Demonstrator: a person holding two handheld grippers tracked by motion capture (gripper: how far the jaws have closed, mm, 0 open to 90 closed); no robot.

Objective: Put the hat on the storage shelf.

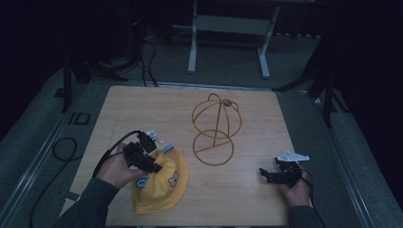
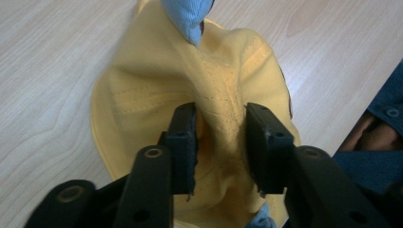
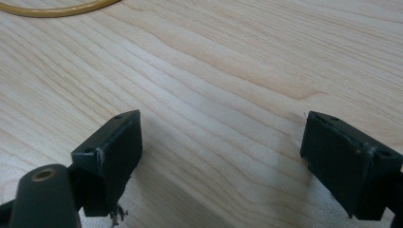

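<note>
A yellow cloth hat (image 1: 164, 187) with blue patches lies crumpled on the wooden table (image 1: 142, 104) at the front left. My left gripper (image 1: 154, 166) reaches down onto its top. In the left gripper view a raised fold of the yellow hat (image 2: 157, 80) fills the gap between the two black jaws, and the left gripper (image 2: 219, 147) is shut on that fold. A gold wire hat stand (image 1: 216, 128) rises at the table's middle. My right gripper (image 1: 266, 175) rests at the front right, open over bare wood (image 3: 221, 161).
The stand's round base ring (image 3: 57, 9) lies just beyond the right gripper. A blue patch (image 2: 187, 16) sits at the hat's far edge. A person's dark sleeve (image 2: 385, 104) is beside the hat. Cables (image 1: 64, 149) trail off the table's left side.
</note>
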